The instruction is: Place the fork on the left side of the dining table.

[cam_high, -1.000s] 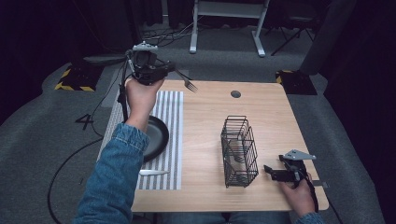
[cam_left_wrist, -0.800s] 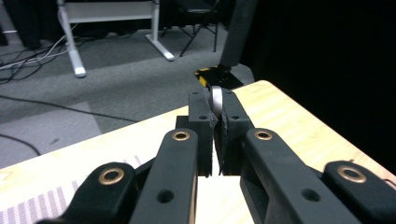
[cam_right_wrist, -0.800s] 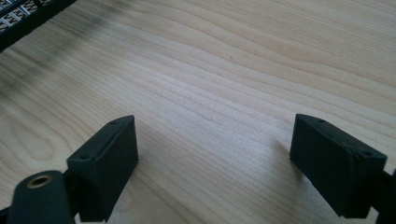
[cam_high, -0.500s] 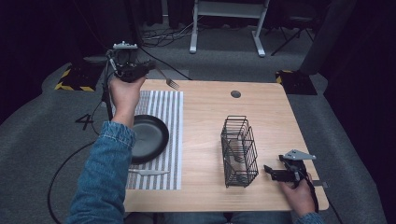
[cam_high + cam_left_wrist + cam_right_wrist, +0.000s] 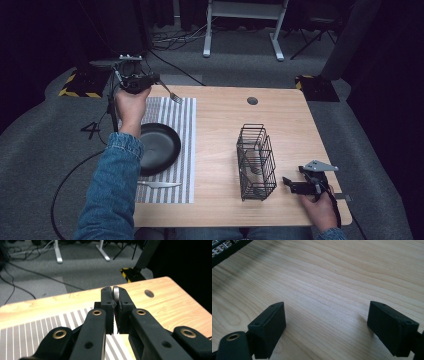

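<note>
- Left tool [image 5: 150, 80] in high view: clamped on a fork [image 5: 170, 93], held up over the far left corner of the striped placemat [image 5: 184, 131]. Fork's tines point right and slightly down, over the mat's far edge.
- Change: a second ago this tool was over the counter's far edge beyond the mat with the fork; half a second ago it had swung out left, past the mat's corner; now it is back in, nearer the mat. Read: fork is being carried to a spot on the mat, likely beside the black plate [image 5: 160, 147]; not set down yet.
- Left forearm in a denim sleeve [image 5: 112, 192] reaches straight forward along the mat's left side, wrist bent so the tool points right.
- Knife [image 5: 159, 184] lies on the mat's near end, just below the plate.
- Wire caddy [image 5: 256, 161] stands well right of the mat; some cutlery seems to be left inside, hard to tell what.
- Right tool [image 5: 291, 182] rests low just right of the caddy, hand [image 5: 316, 209] behind it; it has not moved across the three pictures.
- Left gripper view: jaws together on a thin bright metal edge, the fork [image 5: 115, 293]; mat's stripes [image 5: 30, 327] below, counter [image 5: 172, 302] past it.
- Right gripper view: jaws wide apart, nothing between them, bare counter [image 5: 332, 285] under; caddy's base [image 5: 227, 250] at top left.
</note>
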{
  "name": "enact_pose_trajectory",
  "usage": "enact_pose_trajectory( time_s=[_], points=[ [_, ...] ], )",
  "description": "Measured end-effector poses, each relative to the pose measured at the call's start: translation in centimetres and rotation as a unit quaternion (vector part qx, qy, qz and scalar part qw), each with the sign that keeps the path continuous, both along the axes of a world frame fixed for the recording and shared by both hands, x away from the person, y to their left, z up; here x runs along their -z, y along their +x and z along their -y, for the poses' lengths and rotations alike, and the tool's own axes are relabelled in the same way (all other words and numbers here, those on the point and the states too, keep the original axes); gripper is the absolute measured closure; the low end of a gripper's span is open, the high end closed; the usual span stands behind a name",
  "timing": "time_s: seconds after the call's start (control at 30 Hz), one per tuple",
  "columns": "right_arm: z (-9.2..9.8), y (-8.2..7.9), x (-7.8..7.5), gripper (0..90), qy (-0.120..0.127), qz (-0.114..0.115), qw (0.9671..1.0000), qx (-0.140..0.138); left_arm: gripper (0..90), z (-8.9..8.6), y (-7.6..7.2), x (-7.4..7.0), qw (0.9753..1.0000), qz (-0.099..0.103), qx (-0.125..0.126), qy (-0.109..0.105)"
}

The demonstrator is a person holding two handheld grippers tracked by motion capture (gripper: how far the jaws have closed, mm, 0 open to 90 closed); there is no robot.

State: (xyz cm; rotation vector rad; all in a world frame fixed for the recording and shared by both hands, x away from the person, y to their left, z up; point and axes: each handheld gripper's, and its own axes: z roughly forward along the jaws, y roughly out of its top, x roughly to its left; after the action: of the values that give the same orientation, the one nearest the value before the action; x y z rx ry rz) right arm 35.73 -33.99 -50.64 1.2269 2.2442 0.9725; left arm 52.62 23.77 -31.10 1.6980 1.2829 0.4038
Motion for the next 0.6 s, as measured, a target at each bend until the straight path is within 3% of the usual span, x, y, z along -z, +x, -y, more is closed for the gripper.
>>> enact_pose_trajectory(
  time_s=[0.37, 0.6],
  points=[
    [0.0, 0.0, 0.0, 15.1, 0.000, 0.000, 1.0000, 0.000, 86.2, -0.8, 1.1, 3.6, 0.9986, -0.051, -0.014, -0.006],
    [0.0, 0.0, 0.0, 15.1, 0.000, 0.000, 1.0000, 0.000, 86.2, -0.8, 1.5, 5.1, 0.9972, -0.074, -0.012, -0.004]
  ],
)
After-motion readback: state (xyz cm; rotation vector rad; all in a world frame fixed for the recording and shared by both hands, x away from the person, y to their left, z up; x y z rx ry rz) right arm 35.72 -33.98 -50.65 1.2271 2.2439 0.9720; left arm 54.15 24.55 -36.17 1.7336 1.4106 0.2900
